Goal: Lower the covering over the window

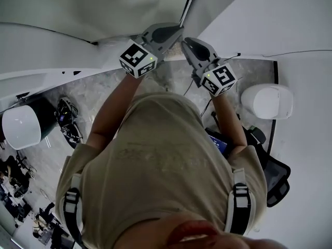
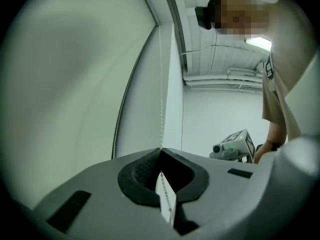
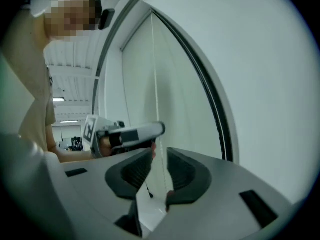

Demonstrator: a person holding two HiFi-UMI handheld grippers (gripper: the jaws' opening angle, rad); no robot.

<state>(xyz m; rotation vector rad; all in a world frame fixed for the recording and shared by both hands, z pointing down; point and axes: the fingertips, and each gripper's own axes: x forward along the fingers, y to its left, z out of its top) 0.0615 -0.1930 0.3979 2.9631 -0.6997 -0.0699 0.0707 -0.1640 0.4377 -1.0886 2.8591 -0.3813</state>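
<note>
The pale roller blind (image 2: 65,74) hangs at the left of the left gripper view, and its thin bead chain (image 2: 161,84) runs down beside it. My left gripper (image 2: 161,150) is shut on that chain, which enters right at the tips of the closed jaws. In the right gripper view the chain (image 3: 155,84) passes down through the narrow gap between the jaws of my right gripper (image 3: 159,151), which stand slightly apart. The left gripper (image 3: 135,133) holds the chain just above them. From the head view both grippers, left (image 1: 179,31) and right (image 1: 187,41), meet at the chain (image 1: 189,4).
A dark window frame post (image 3: 210,89) curves up right of the chain. On the marbled floor below stand a white rounded seat (image 1: 267,101), another white seat (image 1: 21,126) at the left and a black office chair (image 1: 275,178). White wall lies to the right.
</note>
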